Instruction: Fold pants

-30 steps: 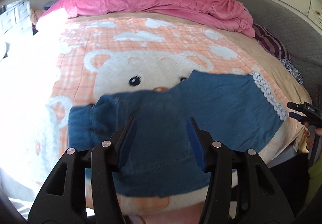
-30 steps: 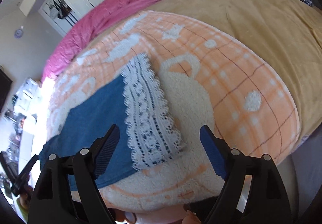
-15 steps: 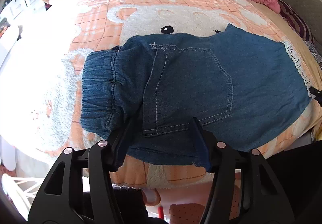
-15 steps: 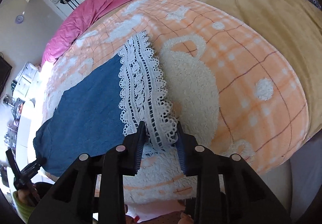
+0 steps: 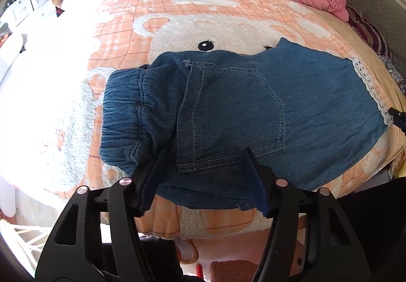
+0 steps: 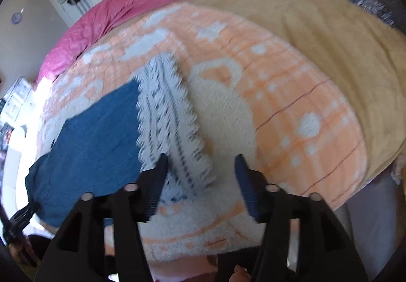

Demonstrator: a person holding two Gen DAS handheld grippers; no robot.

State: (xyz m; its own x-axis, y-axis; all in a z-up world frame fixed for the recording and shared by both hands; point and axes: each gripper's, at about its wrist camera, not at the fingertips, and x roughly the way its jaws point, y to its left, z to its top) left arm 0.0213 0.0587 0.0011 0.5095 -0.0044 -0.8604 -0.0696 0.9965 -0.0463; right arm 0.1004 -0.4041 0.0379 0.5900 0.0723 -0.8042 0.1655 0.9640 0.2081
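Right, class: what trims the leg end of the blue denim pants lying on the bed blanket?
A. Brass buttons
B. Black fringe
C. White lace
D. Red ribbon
C: a white lace band edges the leg end of the blue denim pants, seen in both wrist views.

The pants (image 5: 253,104) are presenting as matt stitched blue denim with openwork white lace trim (image 6: 172,124), lying on a fuzzy, fleecy peach blanket (image 5: 177,18), while the fingers (image 5: 149,180) are showing matt black plastic with ribbed blue pads.
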